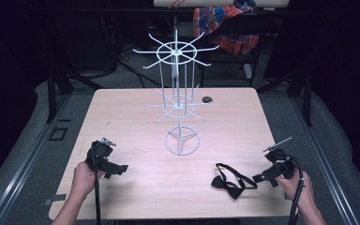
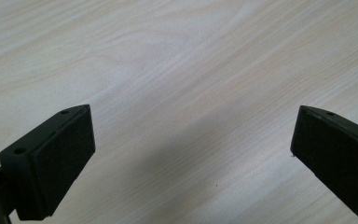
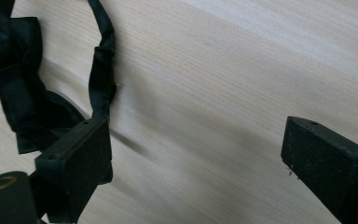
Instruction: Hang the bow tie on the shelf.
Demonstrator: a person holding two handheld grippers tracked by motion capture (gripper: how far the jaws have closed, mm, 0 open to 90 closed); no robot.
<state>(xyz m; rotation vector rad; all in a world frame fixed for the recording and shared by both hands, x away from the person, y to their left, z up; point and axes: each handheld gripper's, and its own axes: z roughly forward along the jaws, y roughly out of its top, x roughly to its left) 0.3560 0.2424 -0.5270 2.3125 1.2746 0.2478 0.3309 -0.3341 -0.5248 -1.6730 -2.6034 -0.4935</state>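
A person sits at the near edge of a pale wooden table (image 1: 136, 197), forearms coming in from below, a black two-jaw gripper in each hand. The left gripper (image 1: 118, 168) rests low over bare wood at the near left, well apart from everything else; in the left gripper view its jaws stand wide apart with nothing but table grain between them. The right gripper (image 1: 258, 178) sits at the near right, pointing toward a black bow tie (image 1: 228, 185) that lies flat on the table just beside it, its thin neck strap looping up and around behind the bow. In the right gripper view the jaws are wide open and empty: one jaw sits right at the edge of the bow tie (image 3: 23, 102), with the strap curving past its tip, and the gap between the jaws holds only wood. Farther back, near the middle of the table, stands a white wire rack (image 1: 178, 101) with a ring base, a centre pole and two tiers of spoke-like arms, all bare. A small dark disc (image 1: 207, 99) lies on the table behind it. Judging from this, the work is at its very start: the bow tie is not yet gripped or lifted, and, if it is meant for the rack, picking it up, carrying it over and hanging it all remain.
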